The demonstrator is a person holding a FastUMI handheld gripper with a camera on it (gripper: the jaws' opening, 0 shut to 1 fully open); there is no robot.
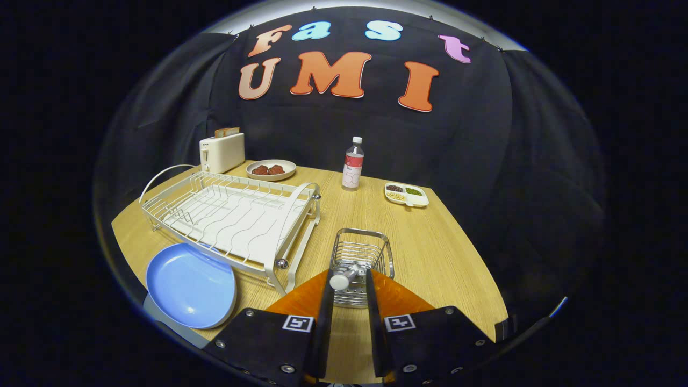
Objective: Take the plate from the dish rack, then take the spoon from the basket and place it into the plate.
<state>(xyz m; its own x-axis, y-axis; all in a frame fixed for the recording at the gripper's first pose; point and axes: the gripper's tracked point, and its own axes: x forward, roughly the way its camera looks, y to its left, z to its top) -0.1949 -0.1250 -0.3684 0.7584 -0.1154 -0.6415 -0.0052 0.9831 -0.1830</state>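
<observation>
Over the basket — hand-held gripper clamps the spoon; plate overhangs table edge.

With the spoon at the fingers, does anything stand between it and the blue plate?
Nothing visible on the bare table. The spoon handle sits between the gripper fingers, above the basket. The plate lies beside the dish rack, whose near corner flanks the path.

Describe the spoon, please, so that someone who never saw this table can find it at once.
Start at the big white dish rack on the wooden table; right of it stands a small wire basket. The spoon pokes out of that basket between the gripper fingers, which seem closed on it. Its pale rounded handle end marks it.
</observation>
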